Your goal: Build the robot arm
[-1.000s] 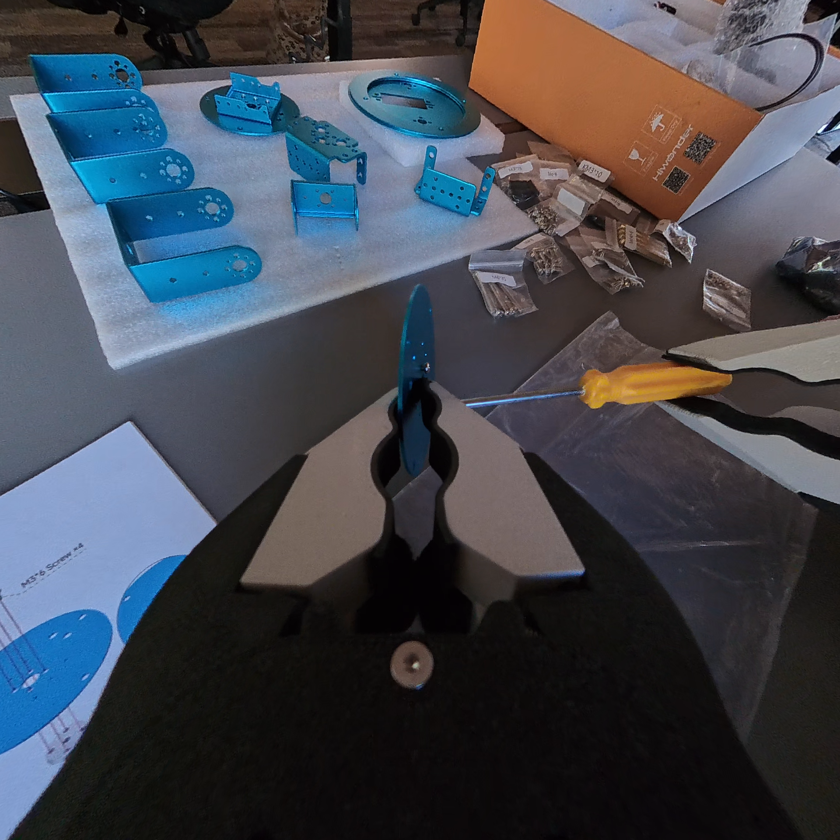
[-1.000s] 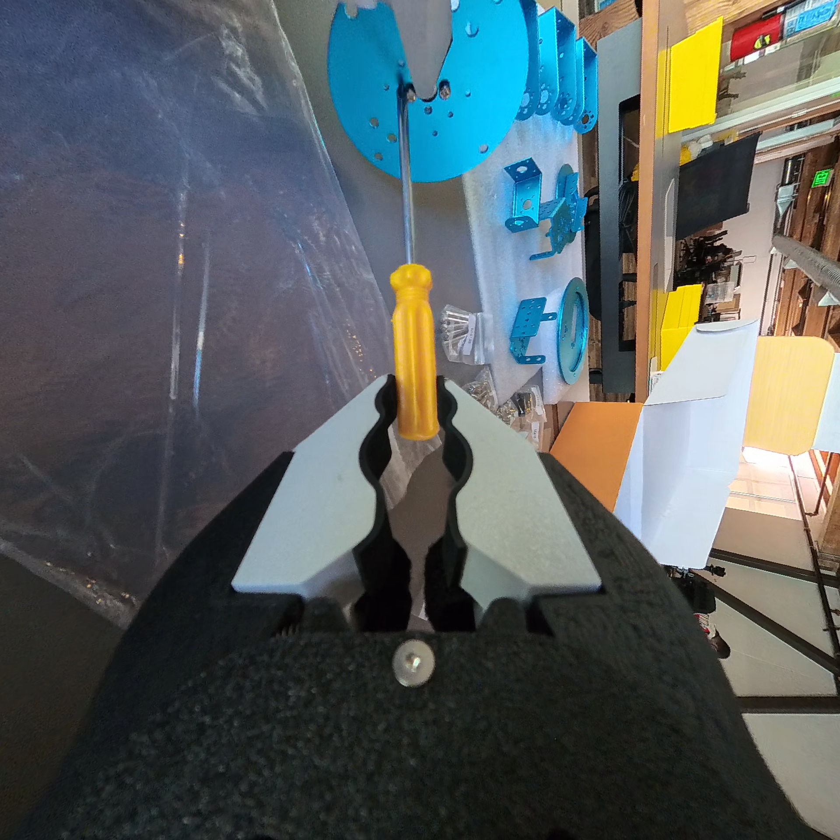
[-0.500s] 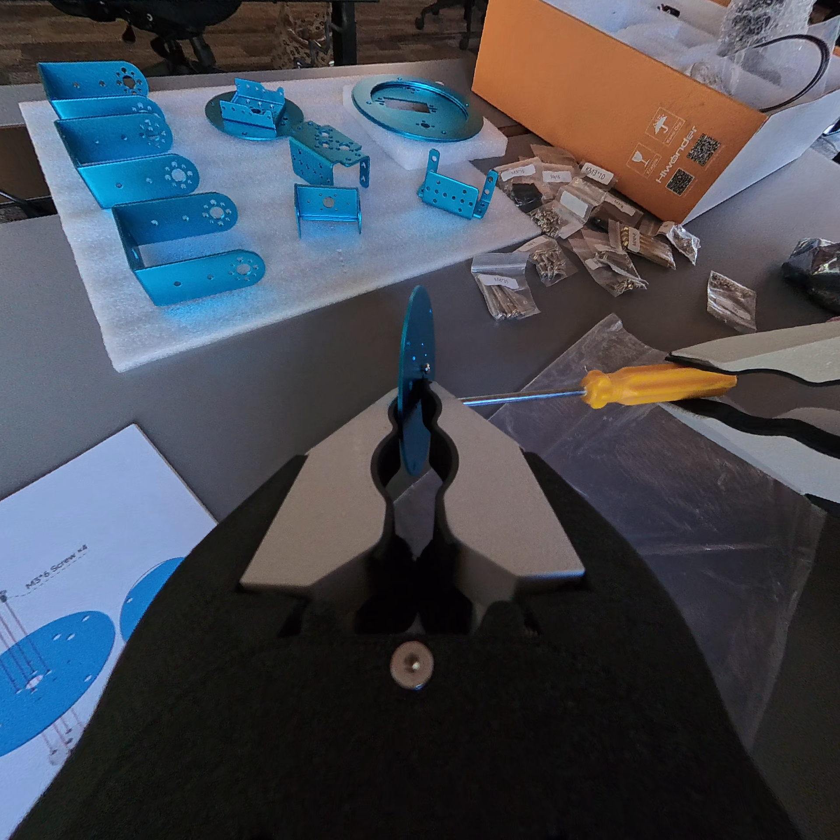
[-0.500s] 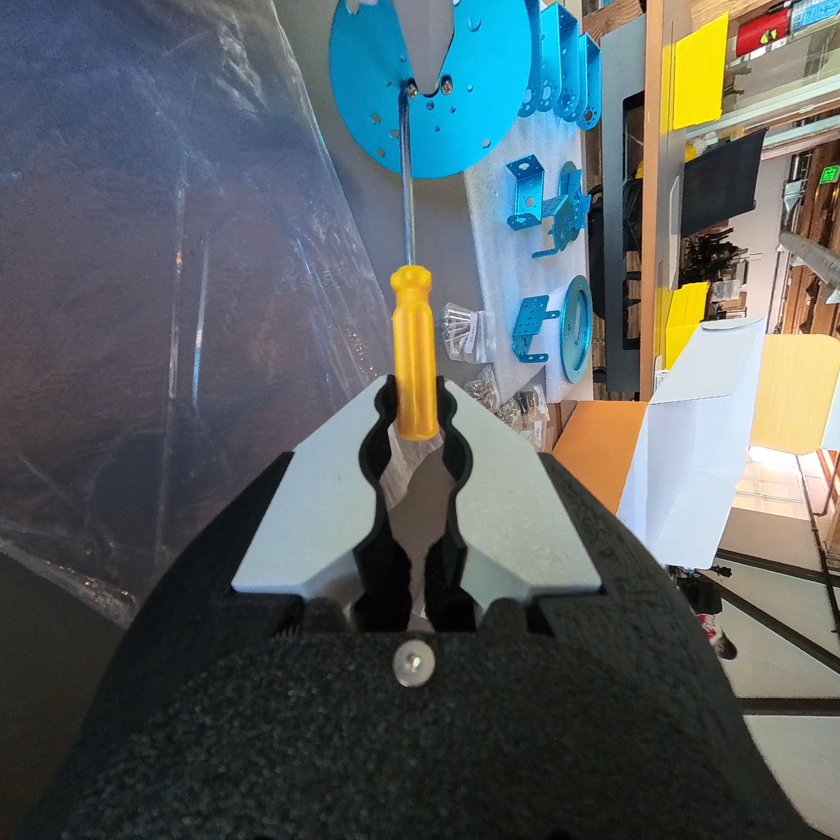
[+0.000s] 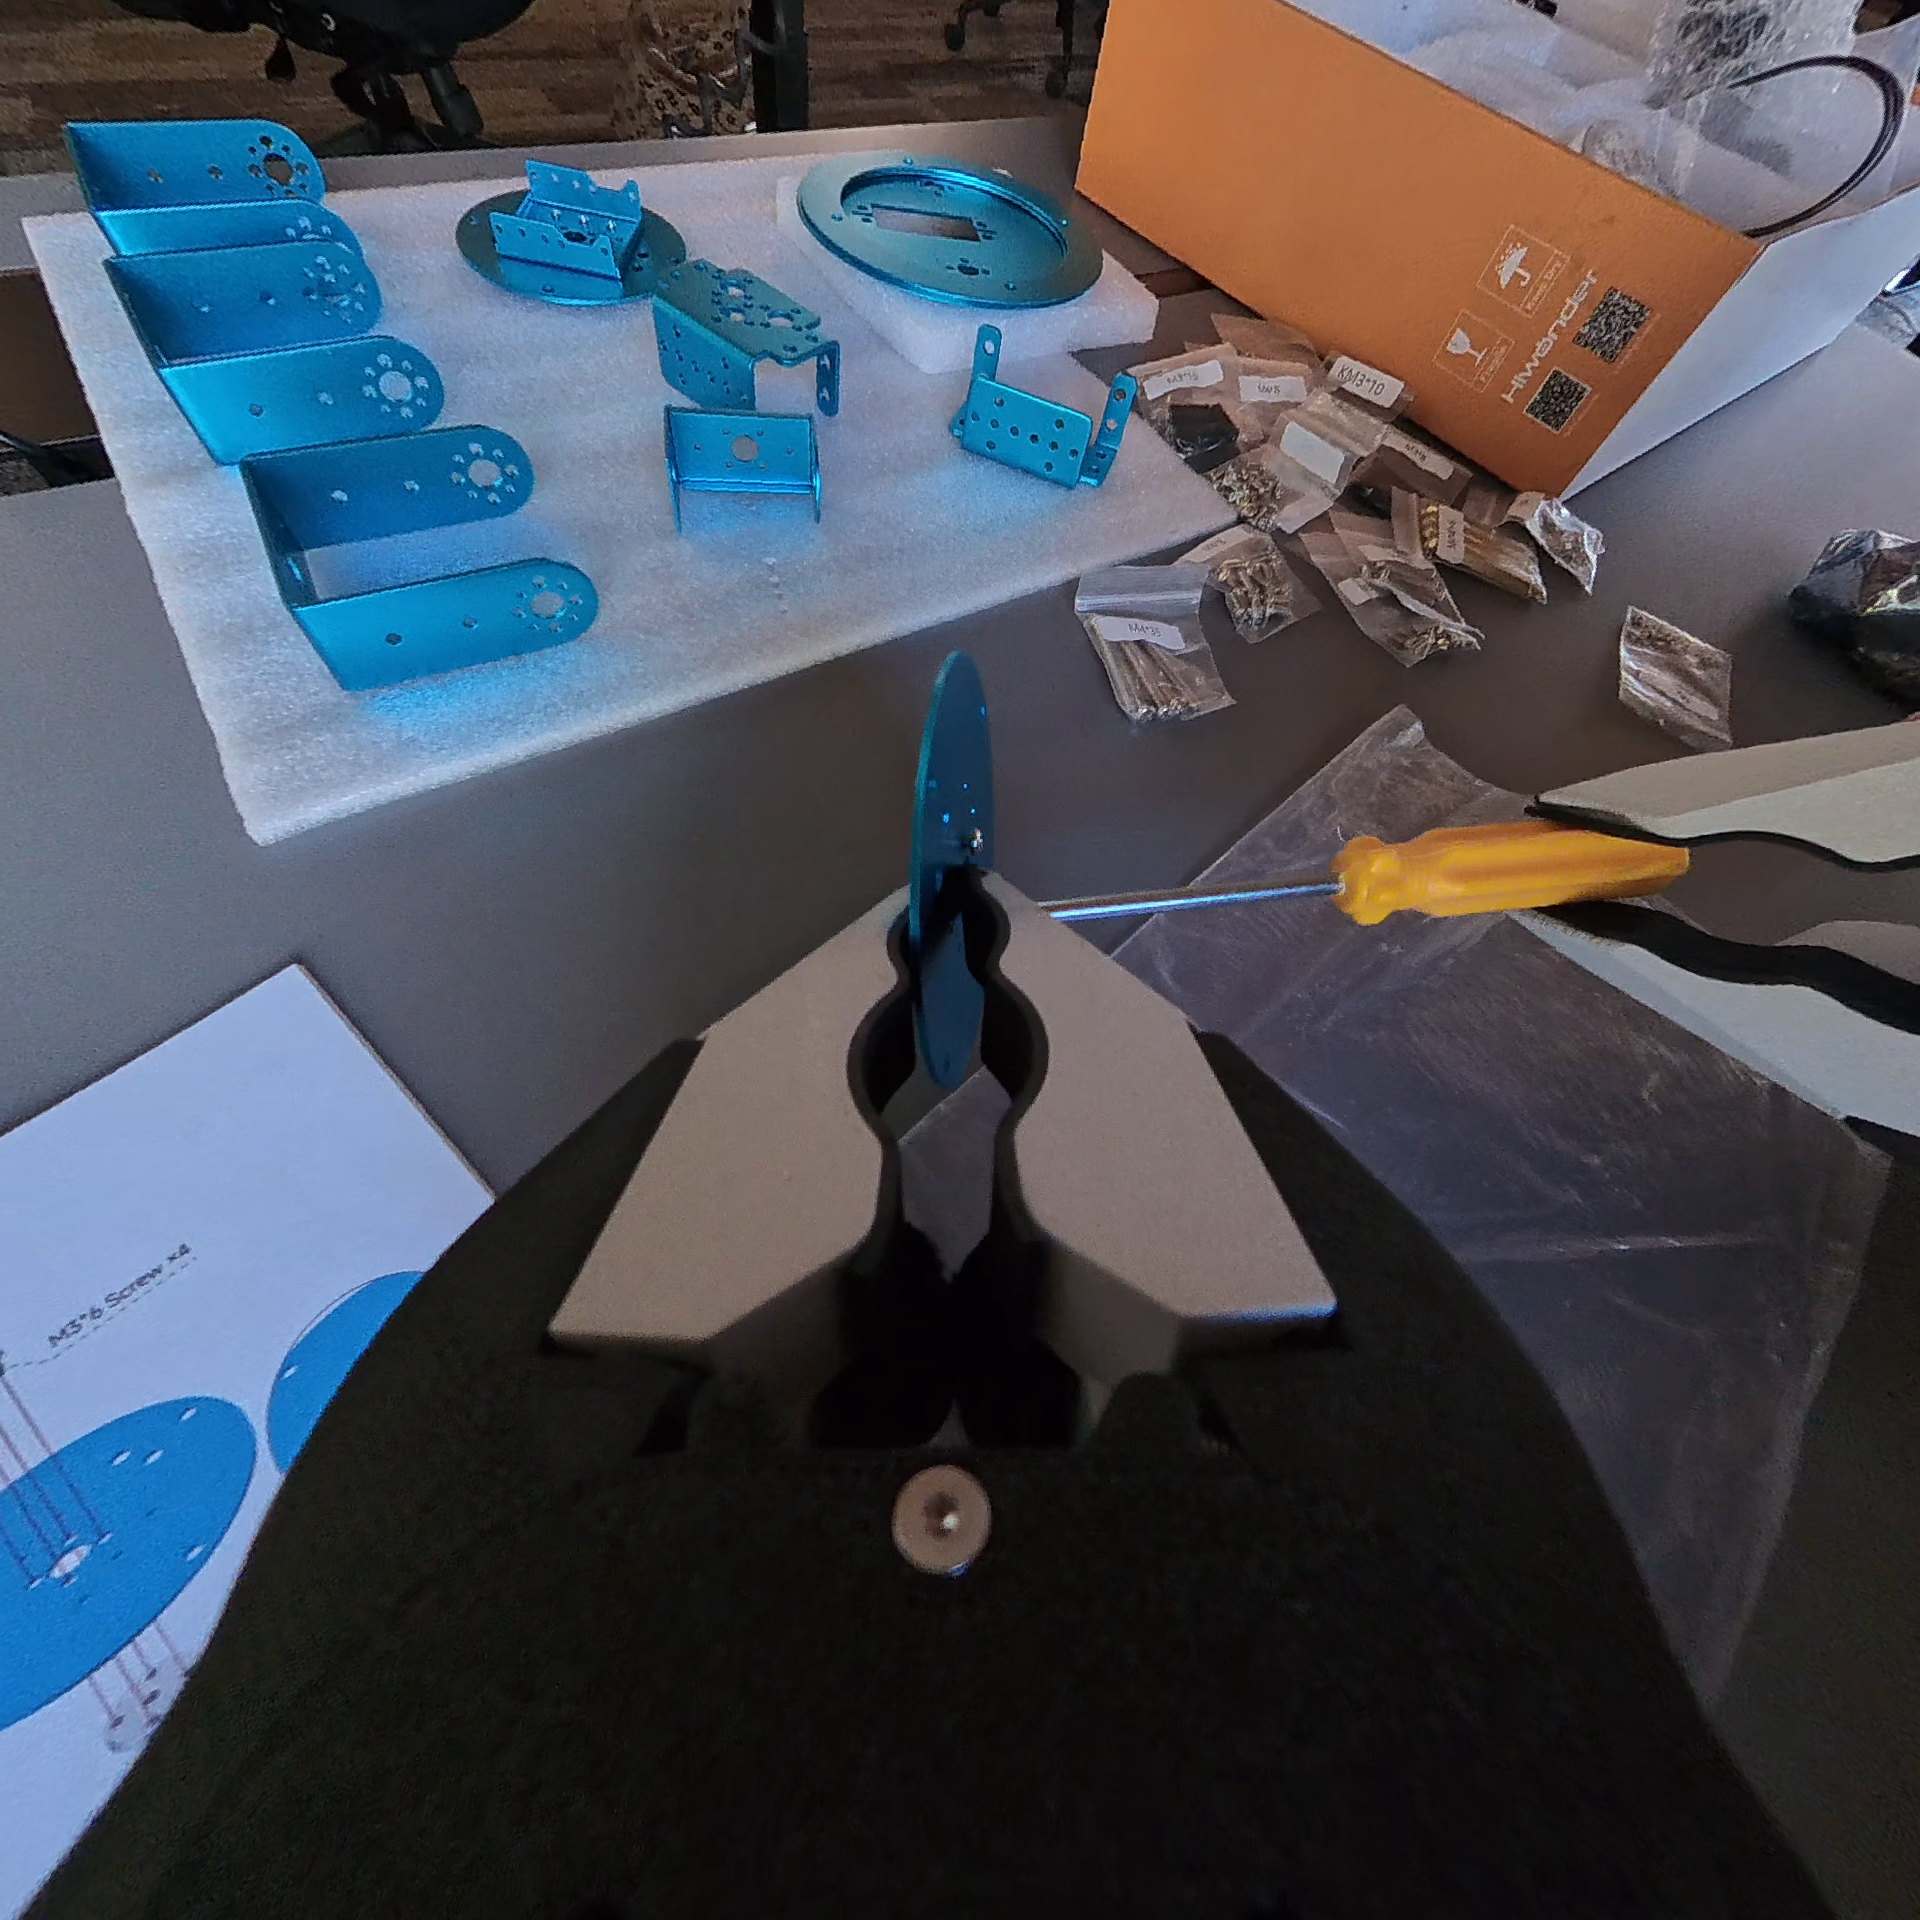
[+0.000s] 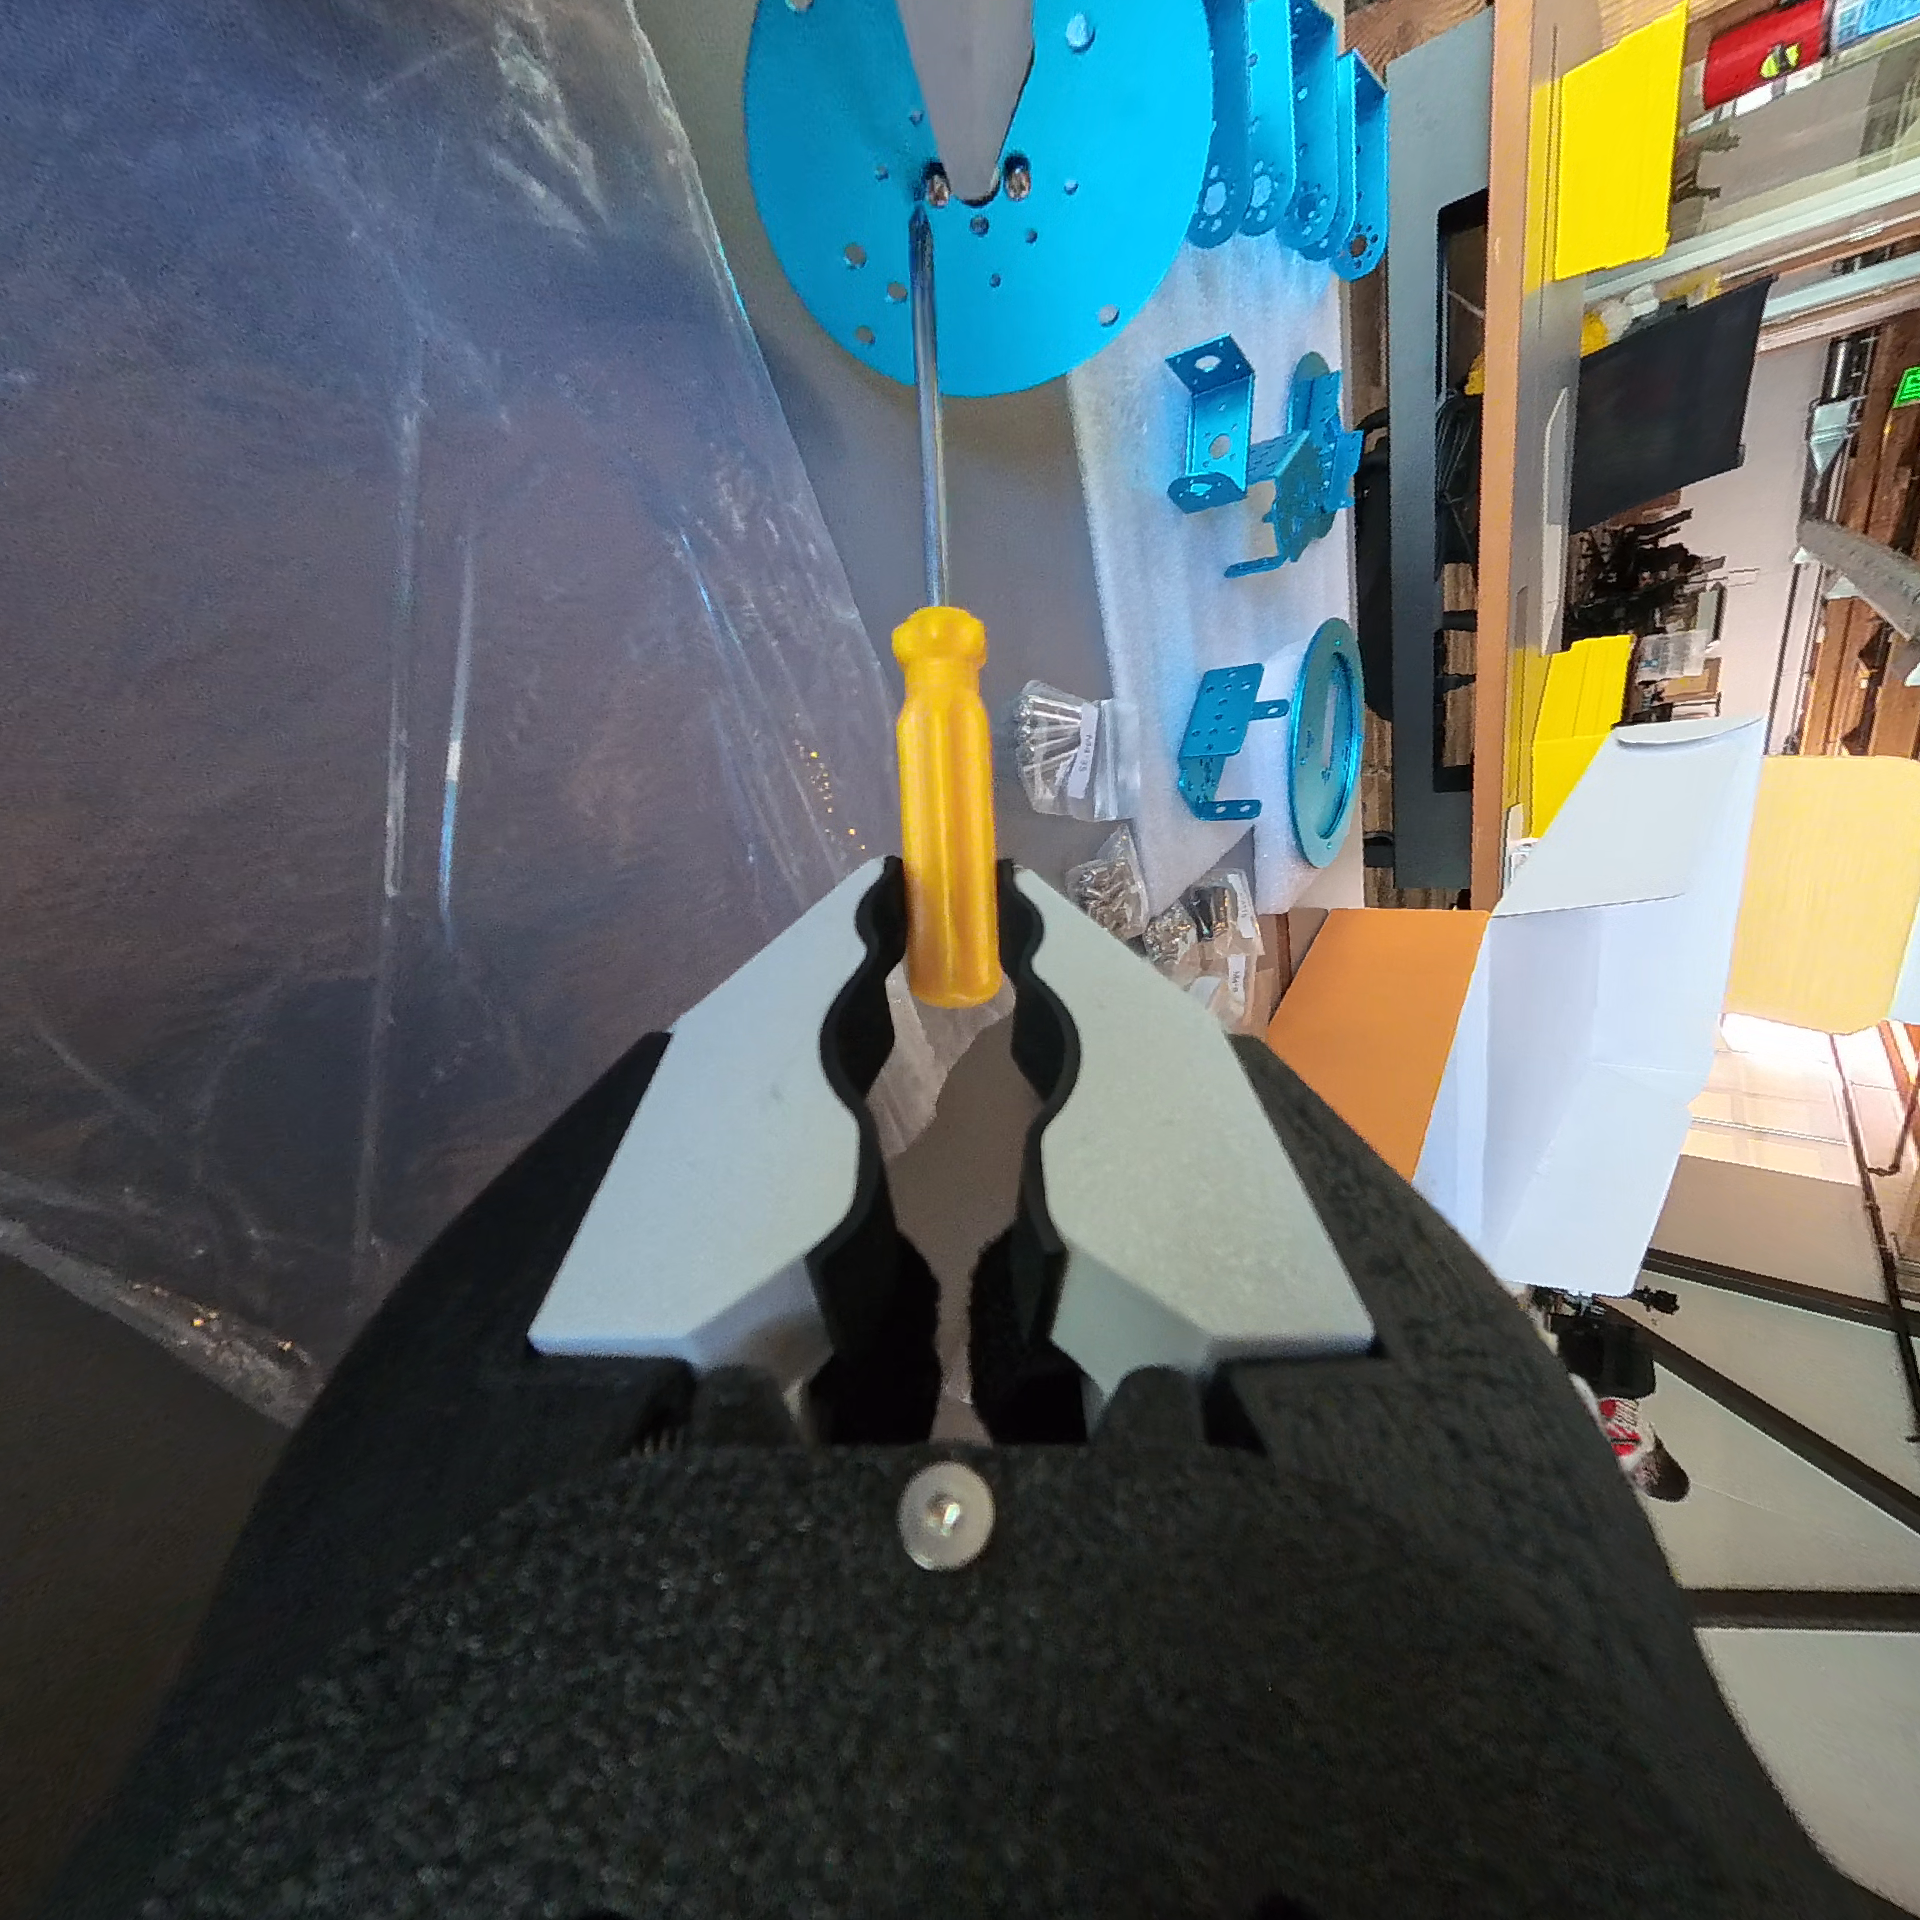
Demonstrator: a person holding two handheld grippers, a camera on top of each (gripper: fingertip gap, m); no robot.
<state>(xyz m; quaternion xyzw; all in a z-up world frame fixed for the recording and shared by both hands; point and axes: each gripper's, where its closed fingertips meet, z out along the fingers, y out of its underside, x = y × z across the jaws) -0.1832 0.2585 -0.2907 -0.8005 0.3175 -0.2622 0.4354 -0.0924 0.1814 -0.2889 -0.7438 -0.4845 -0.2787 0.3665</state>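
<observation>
— Grey table (image 5: 623,914), blue metal brackets (image 5: 416,540) on white foam. And the tools?

— Left tool (image 5: 948,914) clamps a round blue metal disc (image 5: 951,790) upright; right tool (image 6: 948,883) grips a yellow-handled screwdriver (image 6: 943,810), tip at a disc screw (image 6: 935,189). Another screw sits seated beside it.

Grey desk (image 5: 436,935) w/ matte top, lit unevenly, dimmer toward the near edge. Behind it, brown patterned carpet (image 5: 582,62) and the base of a black office chair (image 5: 384,73). Right wrist view is rotated sideways: wooden shelving (image 6: 1496,520) w/ yellow panels (image 6: 1610,135), a dark monitor (image 6: 1662,405), brick wall (image 6: 1870,488) and a pale floor (image 6: 1787,1538) in bright light.
</observation>
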